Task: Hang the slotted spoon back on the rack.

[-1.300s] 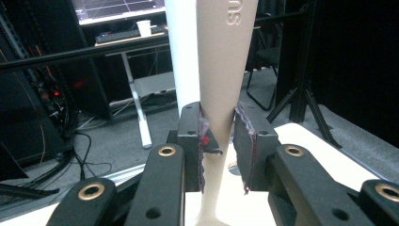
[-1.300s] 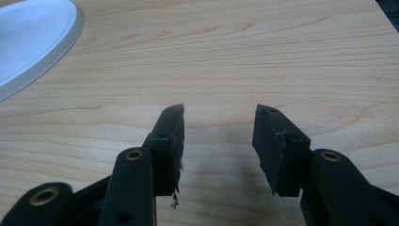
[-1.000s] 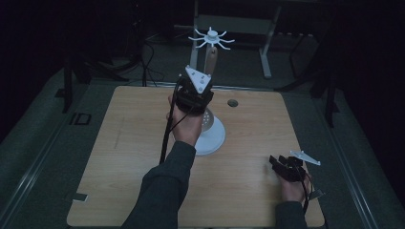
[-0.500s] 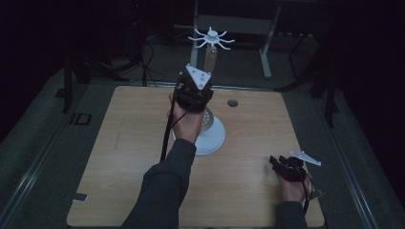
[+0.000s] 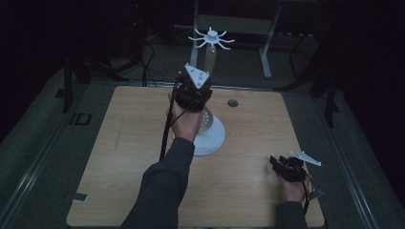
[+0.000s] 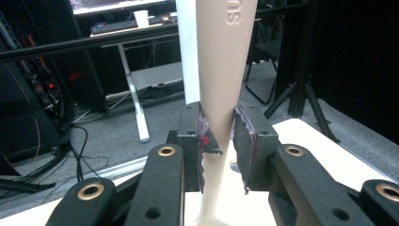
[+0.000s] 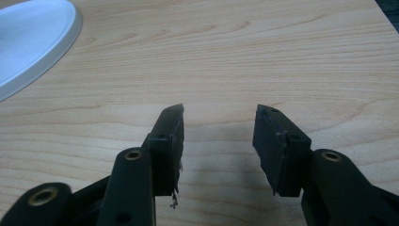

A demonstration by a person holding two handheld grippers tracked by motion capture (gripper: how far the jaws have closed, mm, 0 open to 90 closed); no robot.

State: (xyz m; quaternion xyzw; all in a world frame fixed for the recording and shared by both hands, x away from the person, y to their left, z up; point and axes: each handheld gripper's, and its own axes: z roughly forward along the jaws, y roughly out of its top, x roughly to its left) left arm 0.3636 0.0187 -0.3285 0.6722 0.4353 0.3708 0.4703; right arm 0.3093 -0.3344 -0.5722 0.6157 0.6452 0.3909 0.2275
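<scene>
high view: my left gripper (image 5: 193, 90) is raised over the far middle of the wooden table (image 5: 119, 157), at the upright post of a white stand (image 5: 210, 136) whose round base sits just beside my left hand. the post runs vertical and ends in a white spoked hub (image 5: 211, 37) above the gripper. my right gripper (image 5: 288, 167) rests low near the table's right near corner, well apart from the stand. the left hand is plainly the nearer one.

left gripper view: the jaws are clamped on a beige tapered handle (image 6: 223, 70), its long axis upright, narrowing downward between the pads (image 6: 203, 141). raised lettering shows near the top, cut off and unreadable. a white post (image 6: 188, 47) stands just behind the handle, touching or nearly so; i cannot tell which. judgement: any coming move runs along this vertical axis, up toward the hub or down toward the base.

right gripper view: the jaws stand apart with nothing between them, pointed along the bare tabletop (image 7: 235, 56). the rim of the white base (image 7: 33, 37) shows at the far left, a detail of clearance the high view gives less clearly.
</scene>
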